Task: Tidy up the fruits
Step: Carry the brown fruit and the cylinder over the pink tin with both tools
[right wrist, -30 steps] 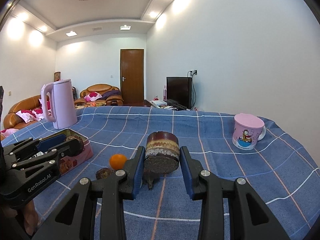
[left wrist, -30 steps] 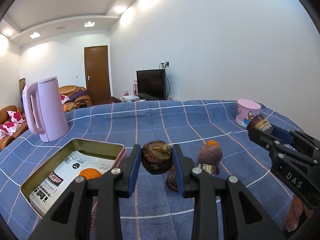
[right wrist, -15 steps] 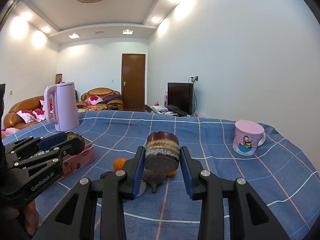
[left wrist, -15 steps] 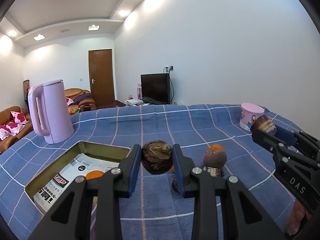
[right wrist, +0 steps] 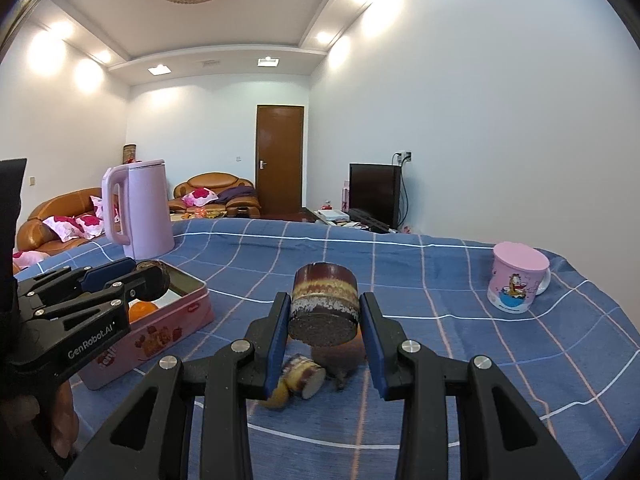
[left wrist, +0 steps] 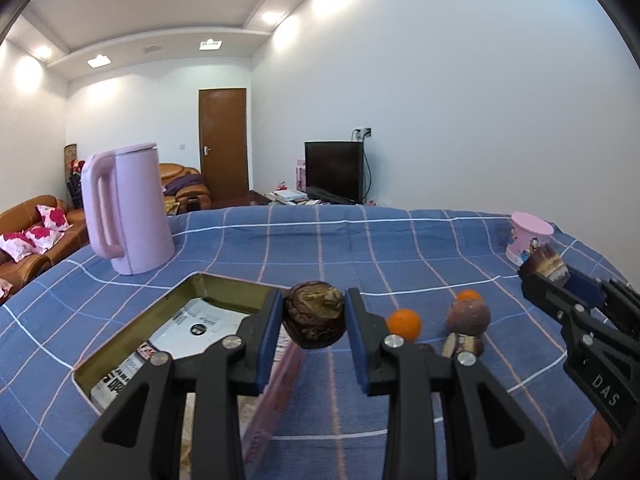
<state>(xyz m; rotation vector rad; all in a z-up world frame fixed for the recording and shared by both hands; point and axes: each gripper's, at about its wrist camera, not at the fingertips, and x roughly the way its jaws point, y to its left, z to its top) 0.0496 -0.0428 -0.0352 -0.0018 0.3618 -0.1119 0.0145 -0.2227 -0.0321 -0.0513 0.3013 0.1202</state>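
Left gripper jaws pinched wrinkled dark fruit, raised beside tin near edge. Right gripper jaws pinched cut brown chunk, right of tin. Advice: carry fruit over tin's bare floor, lower, then release.

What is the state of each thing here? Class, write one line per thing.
Left gripper: shut on a dark round fruit, held over the tin's edge.
Right gripper: shut on a cut brown chunk, held above the cloth.
Tin: open, an orange inside.
Kettle: upright, lid shut.
Mug: upright, lid on.
Door: shut.
TV: off.
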